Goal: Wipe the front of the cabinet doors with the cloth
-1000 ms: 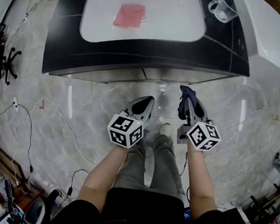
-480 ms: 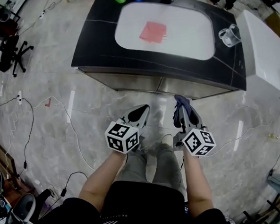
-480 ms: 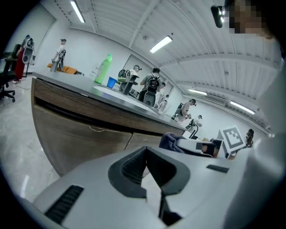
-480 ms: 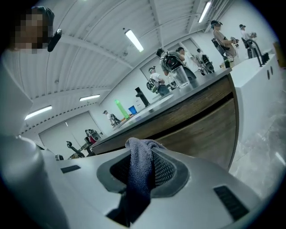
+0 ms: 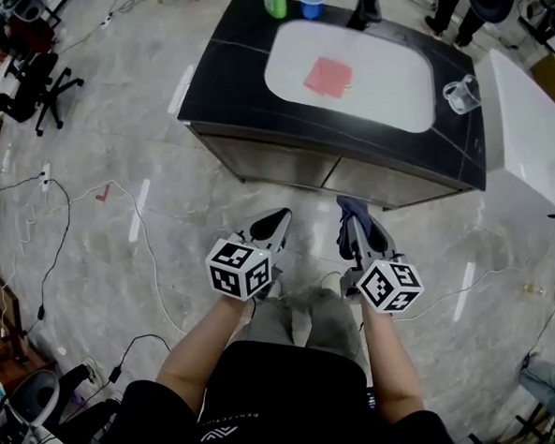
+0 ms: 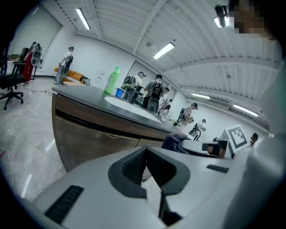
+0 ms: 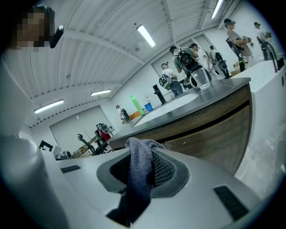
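With the right gripper (image 5: 353,223) pinching the dark cloth (image 7: 139,166) in closed jaws and the left gripper (image 5: 274,226) beside it holding its jaws together on nothing, the approach is seemingly pending: the cabinet doors (image 5: 323,169) are standing well ahead, needing the cloth pressed flat.

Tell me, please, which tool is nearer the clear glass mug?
Right. The right tool hangs left of the clear glass mug and short of it; the left tool, farther left.
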The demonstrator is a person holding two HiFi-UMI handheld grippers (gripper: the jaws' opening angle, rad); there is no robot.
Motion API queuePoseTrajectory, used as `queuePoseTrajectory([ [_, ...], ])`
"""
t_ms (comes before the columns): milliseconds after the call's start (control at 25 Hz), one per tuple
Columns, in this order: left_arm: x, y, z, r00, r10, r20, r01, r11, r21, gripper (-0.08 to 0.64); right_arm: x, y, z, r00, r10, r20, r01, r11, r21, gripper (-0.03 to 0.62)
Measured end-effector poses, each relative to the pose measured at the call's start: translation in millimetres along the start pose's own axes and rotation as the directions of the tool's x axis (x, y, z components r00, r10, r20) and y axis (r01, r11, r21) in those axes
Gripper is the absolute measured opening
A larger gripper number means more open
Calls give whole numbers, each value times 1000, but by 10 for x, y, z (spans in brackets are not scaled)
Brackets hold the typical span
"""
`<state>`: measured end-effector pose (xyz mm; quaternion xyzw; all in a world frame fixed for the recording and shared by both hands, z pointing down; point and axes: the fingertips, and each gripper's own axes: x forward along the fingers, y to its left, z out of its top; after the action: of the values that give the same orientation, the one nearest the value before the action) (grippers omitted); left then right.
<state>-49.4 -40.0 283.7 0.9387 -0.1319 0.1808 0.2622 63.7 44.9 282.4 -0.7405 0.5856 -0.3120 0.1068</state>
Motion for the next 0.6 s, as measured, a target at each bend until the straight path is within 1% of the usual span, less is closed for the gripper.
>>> queuePoseTrajectory([
  [120, -171, 54, 22, 1000, 16, 10, -16, 1000, 8, 0, -26, 181, -16, 999, 33, -16, -34, 999, -31, 84],
  [320, -395, 87, 42, 999, 28, 27, -28, 1000, 1, 0, -85, 467, -86, 996, 83, -43, -85, 994, -64, 84],
  [600, -617, 44, 19, 999, 35, 35, -35, 999, -4, 0, -157, 884, -285, 980, 154, -124, -168, 979, -117, 84],
])
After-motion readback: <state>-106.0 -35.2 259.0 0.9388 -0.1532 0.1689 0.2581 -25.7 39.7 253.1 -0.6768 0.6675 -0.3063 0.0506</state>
